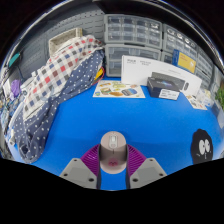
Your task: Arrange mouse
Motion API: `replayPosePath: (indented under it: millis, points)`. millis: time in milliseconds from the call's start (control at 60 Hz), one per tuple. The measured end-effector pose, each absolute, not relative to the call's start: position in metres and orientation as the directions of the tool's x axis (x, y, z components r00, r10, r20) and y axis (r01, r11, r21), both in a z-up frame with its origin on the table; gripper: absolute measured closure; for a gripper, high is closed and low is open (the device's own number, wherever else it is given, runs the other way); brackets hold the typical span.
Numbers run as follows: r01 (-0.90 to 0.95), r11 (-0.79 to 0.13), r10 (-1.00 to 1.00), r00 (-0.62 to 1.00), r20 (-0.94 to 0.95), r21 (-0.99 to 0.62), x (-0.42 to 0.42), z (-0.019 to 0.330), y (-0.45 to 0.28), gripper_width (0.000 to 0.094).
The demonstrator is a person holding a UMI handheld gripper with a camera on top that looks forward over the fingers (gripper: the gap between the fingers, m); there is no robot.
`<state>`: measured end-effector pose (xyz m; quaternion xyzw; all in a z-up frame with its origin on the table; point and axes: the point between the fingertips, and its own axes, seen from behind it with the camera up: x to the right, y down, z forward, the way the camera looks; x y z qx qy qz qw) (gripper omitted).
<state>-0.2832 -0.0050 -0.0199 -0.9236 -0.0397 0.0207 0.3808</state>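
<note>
A beige-grey computer mouse (112, 150) with a pale scroll wheel sits between my two fingers, above the blue table (150, 125). Both purple pads (91, 157) press against its sides, so my gripper (112, 163) is shut on it. The mouse's rear end is hidden between the fingers.
A checked cloth (60, 80) lies heaped at the left. A leaflet (120, 90), a white box (137, 67) and a grey device (166, 85) stand at the table's far edge. A black round object (202, 146) lies at the right. Drawer cabinets (135, 35) line the back.
</note>
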Motion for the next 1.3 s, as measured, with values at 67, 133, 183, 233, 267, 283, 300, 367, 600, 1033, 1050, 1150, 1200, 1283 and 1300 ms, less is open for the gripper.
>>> replayPosePath:
  millis: [67, 133, 183, 233, 267, 283, 300, 367, 600, 1033, 1050, 1150, 1200, 1283, 1300]
  points:
    - [0.070, -0.707, 0.106, 0.994, -0.008, -0.703, -0.283, -0.020, -0.006, 0.0613]
    - [0.086, -0.712, 0.129, 0.992, -0.010, -0.697, -0.284, -0.020, -0.007, 0.0614]
    - [0.088, -0.721, 0.144, 0.989, -0.024, -0.688, -0.284, -0.018, -0.009, 0.0613]
    - [0.097, -0.716, 0.158, 0.987, -0.024, -0.691, -0.277, -0.008, -0.009, 0.0614]
    - [0.103, -0.703, 0.164, 0.986, -0.020, -0.703, -0.270, 0.004, -0.008, 0.0614]
    - [0.102, -0.696, 0.165, 0.986, -0.021, -0.711, -0.266, 0.012, -0.007, 0.0614]
    - [0.100, -0.686, 0.167, 0.986, -0.022, -0.721, -0.261, 0.021, -0.006, 0.0613]
    - [0.094, -0.634, 0.169, 0.985, -0.019, -0.768, -0.235, 0.066, 0.000, 0.0614]
    - [0.108, -0.443, 0.137, 0.989, 0.052, -0.890, -0.100, 0.209, 0.007, 0.0613]
    - [0.078, -0.629, 0.033, 0.997, 0.074, -0.773, 0.088, 0.099, -0.027, 0.0614]
    - [0.081, -0.643, 0.035, 0.996, 0.076, -0.761, 0.088, 0.092, -0.030, 0.0614]
    - [0.071, -0.702, 0.045, 0.997, 0.055, -0.709, 0.085, 0.042, -0.041, 0.0614]
    - [0.058, -0.720, 0.044, 0.998, 0.038, -0.692, 0.083, 0.023, -0.044, 0.0613]
    - [0.055, -0.754, 0.049, 0.998, 0.028, -0.654, 0.080, -0.004, -0.052, 0.0606]
    - [0.059, -0.759, 0.051, 0.998, 0.032, -0.648, 0.080, -0.009, -0.053, 0.0600]
